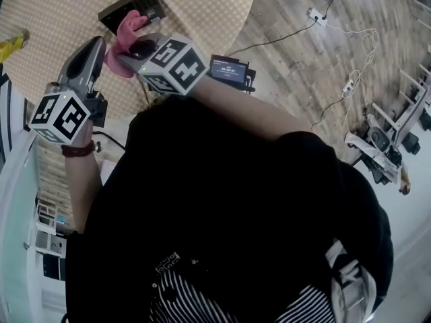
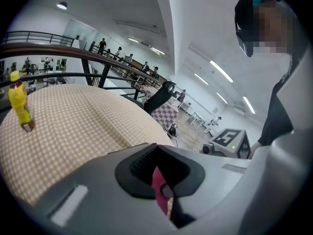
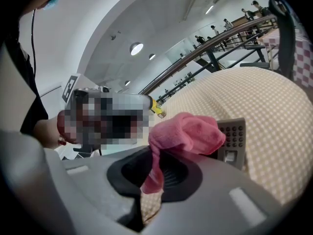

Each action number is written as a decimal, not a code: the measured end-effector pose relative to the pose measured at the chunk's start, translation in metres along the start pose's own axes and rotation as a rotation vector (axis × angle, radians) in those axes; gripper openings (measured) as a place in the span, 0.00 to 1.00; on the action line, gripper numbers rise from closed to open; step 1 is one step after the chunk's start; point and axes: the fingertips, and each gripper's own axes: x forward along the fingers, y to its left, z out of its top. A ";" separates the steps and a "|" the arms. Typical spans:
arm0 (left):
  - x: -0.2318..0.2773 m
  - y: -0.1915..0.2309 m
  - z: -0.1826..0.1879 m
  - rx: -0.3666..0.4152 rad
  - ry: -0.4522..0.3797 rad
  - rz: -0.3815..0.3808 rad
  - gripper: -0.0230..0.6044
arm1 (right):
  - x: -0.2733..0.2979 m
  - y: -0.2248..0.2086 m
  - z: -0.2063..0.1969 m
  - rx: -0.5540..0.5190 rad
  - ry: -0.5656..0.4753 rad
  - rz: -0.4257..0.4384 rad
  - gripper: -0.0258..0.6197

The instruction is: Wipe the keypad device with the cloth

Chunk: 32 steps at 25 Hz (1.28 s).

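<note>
Two grippers meet over a round table [image 1: 60, 9] in a checked cover, with a pink cloth [image 1: 128, 27] between them. The right gripper [image 1: 135, 48] has its jaws closed on a tail of the cloth, and the rest bunches up in a loose wad beyond the tips. The left gripper [image 1: 100, 42] is just beside it, its jaws all but together. A thin pink strip sits in the slit between them, so it appears to pinch a corner of the same cloth.

The keypad [image 1: 131, 7] lies flat a little in from the table's near edge, just past the cloth. It looks bare, and the wad hangs above or beside it rather than pressing on it. My guess is that wiping hasn't begun and the cloth is being readied. The next move would be to lower the wad onto the keys and drag it across. The left gripper would either let go or steady the keypad so that it doesn't slide.

Only the head view shows both grippers together and where the keypad lies on the table, but it hides the jaws. The right gripper view shows the grip plainly, and also the keypad's rows of small buttons just behind the wad. The left gripper view misses the keypad entirely. It shows instead the pink sliver in its own jaws, open tabletop and a yellow bottle [image 2: 19, 104] — upright near the left rim, well apart from the work.
</note>
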 end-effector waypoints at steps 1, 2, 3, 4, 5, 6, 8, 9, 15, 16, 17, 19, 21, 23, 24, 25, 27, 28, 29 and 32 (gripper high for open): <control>0.001 0.002 0.001 0.022 0.011 0.003 0.04 | 0.002 -0.001 -0.001 0.001 0.004 0.000 0.11; 0.002 0.005 0.002 0.046 0.024 0.008 0.04 | 0.004 -0.001 -0.003 0.003 0.008 0.000 0.11; 0.004 0.008 0.002 0.067 0.036 0.014 0.04 | 0.006 -0.003 -0.005 0.006 0.013 0.000 0.11; 0.006 0.010 0.004 0.084 0.046 0.021 0.04 | 0.008 -0.004 -0.006 0.009 0.017 0.000 0.11; 0.007 0.013 0.005 0.099 0.053 0.027 0.04 | 0.009 -0.006 -0.008 0.012 0.021 -0.001 0.11; 0.010 0.015 0.007 0.113 0.060 0.031 0.04 | 0.010 -0.007 -0.009 0.013 0.026 -0.004 0.11; 0.015 0.018 0.009 0.149 0.083 0.034 0.04 | 0.013 -0.011 -0.011 0.017 0.034 -0.011 0.11; 0.018 0.018 0.010 0.167 0.098 0.033 0.04 | 0.015 -0.014 -0.011 0.019 0.037 -0.015 0.11; 0.049 0.020 0.000 0.275 0.241 0.005 0.04 | 0.021 -0.029 -0.017 0.041 0.054 -0.039 0.11; 0.055 0.022 -0.003 0.297 0.271 0.006 0.04 | 0.022 -0.031 -0.019 0.043 0.057 -0.042 0.11; 0.060 0.025 -0.005 0.320 0.297 0.010 0.04 | 0.022 -0.033 -0.019 0.044 0.059 -0.044 0.11; 0.070 0.031 -0.007 0.351 0.342 0.016 0.04 | 0.025 -0.035 -0.019 0.046 0.057 -0.049 0.11; 0.079 0.037 -0.010 0.364 0.374 0.022 0.04 | 0.028 -0.038 -0.018 0.049 0.051 -0.056 0.11; 0.084 0.043 -0.013 0.371 0.393 0.033 0.04 | 0.032 -0.039 -0.016 0.052 0.045 -0.062 0.11; 0.085 0.046 -0.014 0.375 0.401 0.039 0.04 | 0.034 -0.038 -0.014 0.051 0.042 -0.065 0.11; 0.086 0.049 -0.014 0.378 0.410 0.043 0.04 | 0.036 -0.038 -0.011 0.049 0.039 -0.068 0.11; 0.089 0.052 -0.017 0.380 0.427 0.043 0.04 | 0.040 -0.039 -0.005 0.044 0.032 -0.075 0.11; 0.091 0.053 -0.019 0.379 0.435 0.041 0.04 | 0.042 -0.041 -0.003 0.041 0.029 -0.078 0.11; 0.093 0.054 -0.021 0.377 0.444 0.039 0.04 | 0.044 -0.042 -0.001 0.040 0.025 -0.082 0.11; 0.097 0.058 -0.028 0.385 0.472 0.044 0.04 | 0.050 -0.047 0.002 0.040 0.020 -0.099 0.11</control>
